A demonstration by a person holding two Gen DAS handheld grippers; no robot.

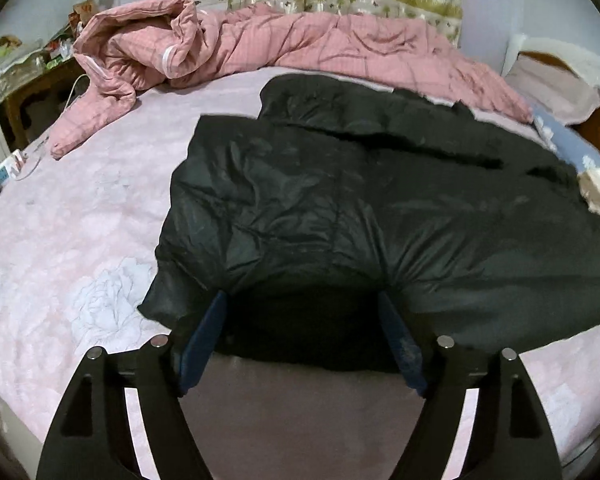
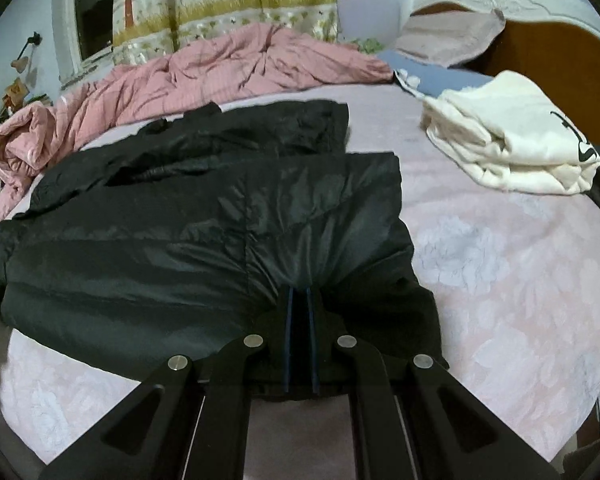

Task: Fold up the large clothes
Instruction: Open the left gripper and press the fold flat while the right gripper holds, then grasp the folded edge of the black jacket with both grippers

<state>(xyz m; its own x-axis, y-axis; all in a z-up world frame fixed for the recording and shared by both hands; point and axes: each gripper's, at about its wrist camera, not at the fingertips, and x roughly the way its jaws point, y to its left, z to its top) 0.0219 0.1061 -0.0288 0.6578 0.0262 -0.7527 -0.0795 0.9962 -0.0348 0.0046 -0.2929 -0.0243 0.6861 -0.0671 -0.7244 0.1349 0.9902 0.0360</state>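
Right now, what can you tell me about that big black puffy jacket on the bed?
The big black puffy jacket looks shiny, like padded nylon, and wrinkled. It lies flat on the pale pink flowered bedsheet, partly folded with one layer over another. The right claw is shut, pinching its near edge. The left claw is open, its blue fingers either side of the hem. The rumpled pink quilt lies behind it.

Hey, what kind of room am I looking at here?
Most likely a home bedroom: a bed with a pink floral sheet, a crumpled pink checked quilt along its far side, a wooden headboard with white trim, and a printed curtain beside a window.
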